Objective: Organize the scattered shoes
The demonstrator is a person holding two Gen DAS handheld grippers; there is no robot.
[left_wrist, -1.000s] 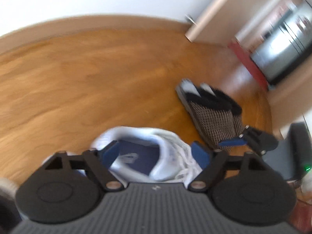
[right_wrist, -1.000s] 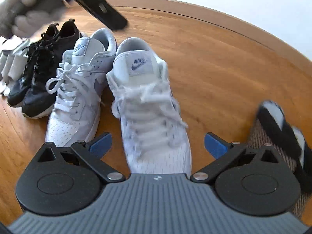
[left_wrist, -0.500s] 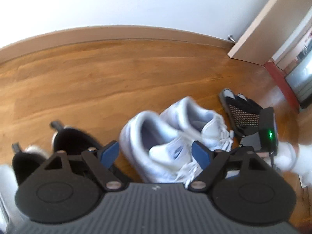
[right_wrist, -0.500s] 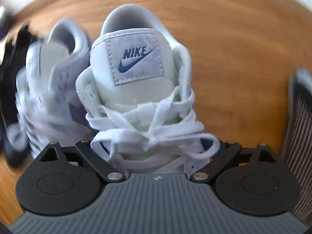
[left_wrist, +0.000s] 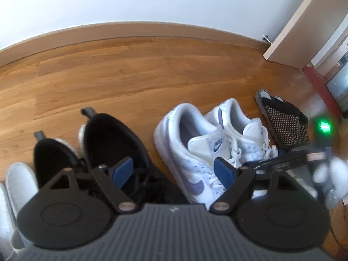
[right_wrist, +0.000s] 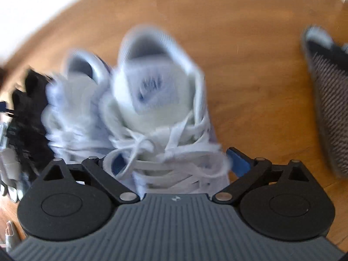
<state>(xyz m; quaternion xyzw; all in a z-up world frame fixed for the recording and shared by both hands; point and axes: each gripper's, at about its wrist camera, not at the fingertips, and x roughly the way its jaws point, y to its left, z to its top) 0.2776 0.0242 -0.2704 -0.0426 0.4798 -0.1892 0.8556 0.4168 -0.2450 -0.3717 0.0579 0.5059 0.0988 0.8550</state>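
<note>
Right now my right tool straddles the laced midfoot of the right white sneaker, its blue pads spread to either side; the frame is blurred, so I cannot say whether the pads touch the shoe, but they look apart from it. That sneaker sits on the wooden floor just beside its mate, heels toward the wall, with the black sneakers next along on the left. My left tool hovers over the row, spread and empty. A dotted slipper lies apart to the right, out of line. I judge the white pair is being squared up; next, I would nudge this shoe flush or go for the slipper.
</note>
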